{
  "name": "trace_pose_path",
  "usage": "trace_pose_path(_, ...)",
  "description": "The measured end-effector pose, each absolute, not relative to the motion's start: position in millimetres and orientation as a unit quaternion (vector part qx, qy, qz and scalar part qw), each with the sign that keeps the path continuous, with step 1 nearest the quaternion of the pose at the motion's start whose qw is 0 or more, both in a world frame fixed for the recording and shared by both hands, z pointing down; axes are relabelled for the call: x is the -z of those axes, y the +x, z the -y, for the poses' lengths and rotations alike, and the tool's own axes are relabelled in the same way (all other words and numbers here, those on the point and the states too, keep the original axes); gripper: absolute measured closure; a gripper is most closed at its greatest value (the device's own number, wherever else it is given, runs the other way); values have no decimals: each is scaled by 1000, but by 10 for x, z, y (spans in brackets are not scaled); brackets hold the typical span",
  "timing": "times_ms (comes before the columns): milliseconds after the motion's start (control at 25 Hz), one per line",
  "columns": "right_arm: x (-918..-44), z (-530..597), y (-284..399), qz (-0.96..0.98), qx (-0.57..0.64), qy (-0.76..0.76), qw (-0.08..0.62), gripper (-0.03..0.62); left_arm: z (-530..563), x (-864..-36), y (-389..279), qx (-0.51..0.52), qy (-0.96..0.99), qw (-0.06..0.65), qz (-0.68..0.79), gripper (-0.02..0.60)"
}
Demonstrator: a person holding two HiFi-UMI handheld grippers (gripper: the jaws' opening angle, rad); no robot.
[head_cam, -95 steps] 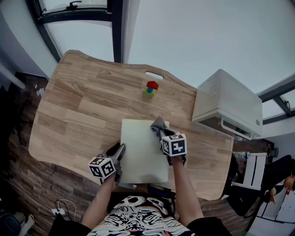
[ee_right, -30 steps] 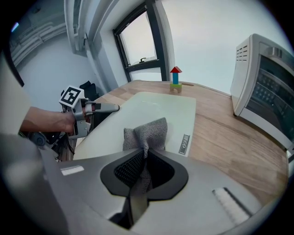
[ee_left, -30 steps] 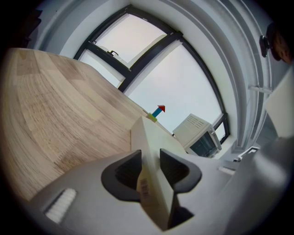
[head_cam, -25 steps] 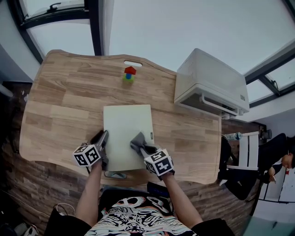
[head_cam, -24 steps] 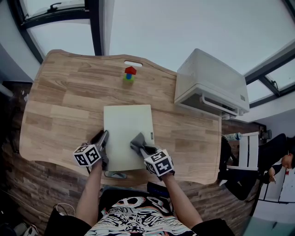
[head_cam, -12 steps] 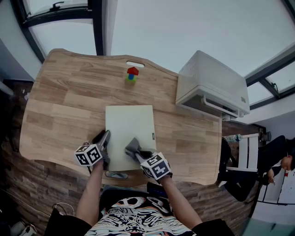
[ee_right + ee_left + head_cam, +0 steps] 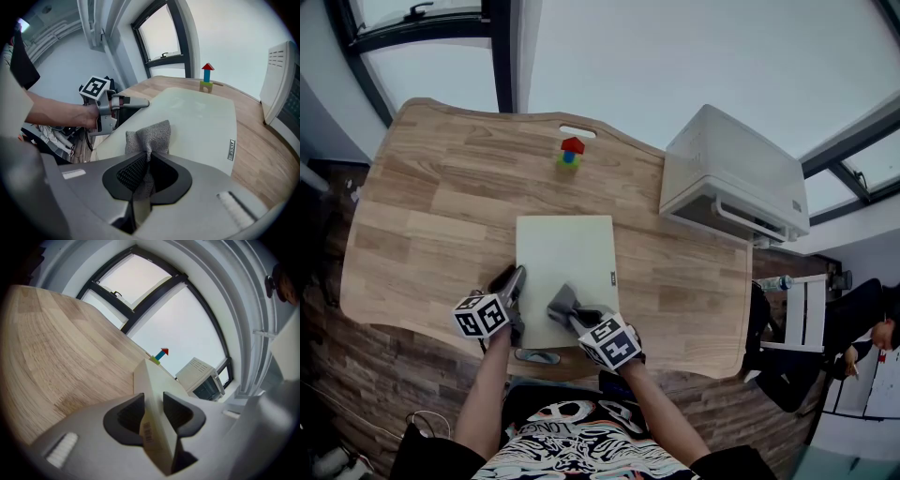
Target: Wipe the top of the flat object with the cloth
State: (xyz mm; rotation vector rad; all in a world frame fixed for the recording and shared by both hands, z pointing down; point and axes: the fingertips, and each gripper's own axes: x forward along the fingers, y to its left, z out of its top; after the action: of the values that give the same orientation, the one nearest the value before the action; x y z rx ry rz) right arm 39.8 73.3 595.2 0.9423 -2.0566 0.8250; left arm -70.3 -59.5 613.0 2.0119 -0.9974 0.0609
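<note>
A pale cream flat board (image 7: 567, 258) lies on the wooden table (image 7: 422, 206). My left gripper (image 7: 514, 283) is at the board's near left edge and is shut on it. In the left gripper view the board's edge (image 7: 151, 380) runs between both pads of that gripper (image 7: 153, 405). My right gripper (image 7: 570, 312) is shut on a grey cloth (image 7: 562, 301), which rests on the near middle of the board. In the right gripper view the cloth (image 7: 150, 134) bunches out ahead of the jaws of the gripper (image 7: 149, 161), over the board (image 7: 201, 110).
A white box-shaped appliance (image 7: 733, 178) stands on the table's right side. A small stack of red, blue and green blocks (image 7: 571, 151) stands past the board's far end, near a slot (image 7: 577, 132) in the tabletop. A small grey object (image 7: 536, 356) lies at the table's near edge.
My right gripper has slid the cloth leftwards along the near part of the board, from its right edge towards the middle. The left gripper has kept its hold.
</note>
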Motion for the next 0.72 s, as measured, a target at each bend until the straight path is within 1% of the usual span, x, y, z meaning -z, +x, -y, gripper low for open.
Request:
trace_pose_path(200,-6022,-714,308,805,-296,355,371,571,593,-6134,-705,-24,807,433,401,399)
trace_pose_path(720,-5962,-451,305,806,-288,350,381,571,591,-6133,-702,-21,806,437,400,399)
